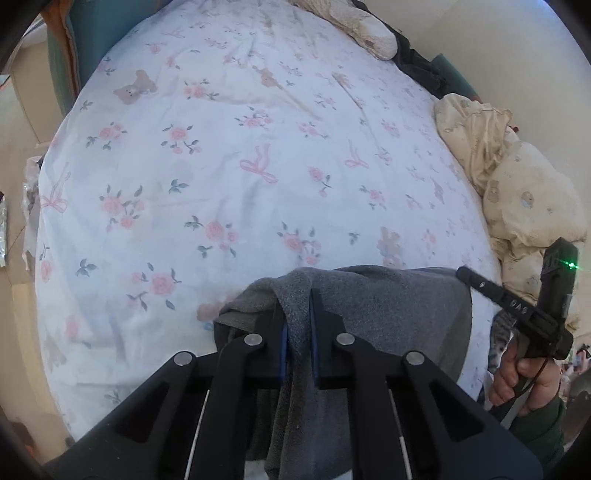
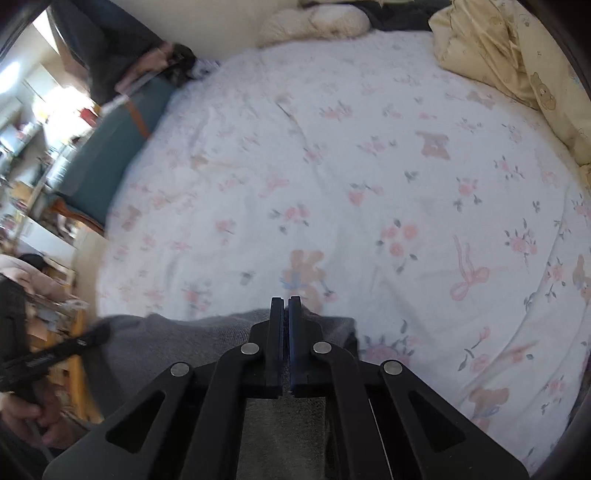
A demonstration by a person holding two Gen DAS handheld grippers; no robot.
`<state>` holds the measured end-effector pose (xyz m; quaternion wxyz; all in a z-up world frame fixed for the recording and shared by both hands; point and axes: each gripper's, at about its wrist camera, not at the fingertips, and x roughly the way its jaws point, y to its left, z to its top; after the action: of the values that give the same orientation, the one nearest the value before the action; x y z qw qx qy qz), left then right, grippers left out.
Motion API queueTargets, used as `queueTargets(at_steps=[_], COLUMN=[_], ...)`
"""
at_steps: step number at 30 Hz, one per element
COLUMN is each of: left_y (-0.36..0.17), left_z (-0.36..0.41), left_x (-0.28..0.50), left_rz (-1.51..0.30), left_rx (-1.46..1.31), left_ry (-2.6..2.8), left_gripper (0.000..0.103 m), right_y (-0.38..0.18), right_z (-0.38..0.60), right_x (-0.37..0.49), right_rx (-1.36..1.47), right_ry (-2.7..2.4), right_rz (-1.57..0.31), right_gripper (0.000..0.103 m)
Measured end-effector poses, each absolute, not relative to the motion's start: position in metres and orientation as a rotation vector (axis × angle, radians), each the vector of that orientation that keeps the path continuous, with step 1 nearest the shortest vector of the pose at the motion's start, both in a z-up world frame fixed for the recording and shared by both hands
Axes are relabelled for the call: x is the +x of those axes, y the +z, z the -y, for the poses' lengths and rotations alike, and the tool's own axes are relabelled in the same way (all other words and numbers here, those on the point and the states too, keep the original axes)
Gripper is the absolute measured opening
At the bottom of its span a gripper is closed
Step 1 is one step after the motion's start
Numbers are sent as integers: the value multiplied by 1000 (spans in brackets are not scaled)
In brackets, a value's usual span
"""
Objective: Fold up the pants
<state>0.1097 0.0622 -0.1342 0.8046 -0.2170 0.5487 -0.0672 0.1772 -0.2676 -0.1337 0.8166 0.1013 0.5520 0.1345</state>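
Observation:
The grey pants (image 1: 388,306) hang over the near edge of a bed, held up between both grippers. My left gripper (image 1: 297,295) is shut on a bunched fold of the pants' edge. In the right wrist view my right gripper (image 2: 284,301) is shut on the pants (image 2: 177,339), its fingers nearly touching with the thin edge between them. The right gripper also shows at the right of the left wrist view (image 1: 517,306), held by a hand. The left gripper shows at the lower left of the right wrist view (image 2: 55,354).
The bed carries a white floral sheet (image 1: 240,166) with bears and bows. A cream quilt (image 1: 517,199) is heaped at the right side, a cream knit item (image 1: 365,29) and dark clothes (image 1: 417,62) at the far end. A teal bed frame (image 2: 110,147) and cluttered shelves lie left.

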Motion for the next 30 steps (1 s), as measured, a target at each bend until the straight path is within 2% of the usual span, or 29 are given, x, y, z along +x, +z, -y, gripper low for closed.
queueTargets(at_steps=[3, 6, 9, 11, 12, 16, 17, 20, 22, 23, 26, 30], left_y=[-132, -115, -99, -91, -91, -111, -118, -142, -148, -148, -147, -131], left_z=[-75, -86, -77, -59, -49, -5, -1, 11, 11, 9, -8, -16], left_x=[106, 97, 94, 92, 92, 103, 105, 115, 124, 127, 129, 115], left_rz=[-1159, -1087, -1033, -999, -994, -1072, -1086, -1078, -1069, -1059, -1067, -1051], left_rx=[-547, -498, -498, -454, -437, -304, -268, -107, -83, -82, -155, -193], left_ry=[-100, 22, -83, -148, -196, -304, -289, -205, -190, -177, -158, -134], left_gripper=[16, 13, 13, 17, 24, 24, 24, 11, 9, 2, 1, 2], right_y=[-133, -109, -88, -86, -89, -114, -123, -146, -148, -148, -146, -138], right_z=[271, 274, 280, 272, 264, 213, 204, 187, 188, 191, 212, 247], right_x=[177, 169, 164, 161, 160, 152, 150, 151, 154, 158, 158, 155], right_rx=[244, 210, 267, 292, 307, 165, 123, -21, -35, -27, 18, 152], right_ry=[254, 218, 276, 367, 431, 552, 555, 498, 485, 478, 394, 345], right_rz=[-1164, -1075, -1004, -1015, -1029, -1141, -1164, -1167, -1137, -1124, -1094, -1147], right_gripper=[2, 2, 2, 2, 2, 2, 2, 0, 0, 0, 0, 0])
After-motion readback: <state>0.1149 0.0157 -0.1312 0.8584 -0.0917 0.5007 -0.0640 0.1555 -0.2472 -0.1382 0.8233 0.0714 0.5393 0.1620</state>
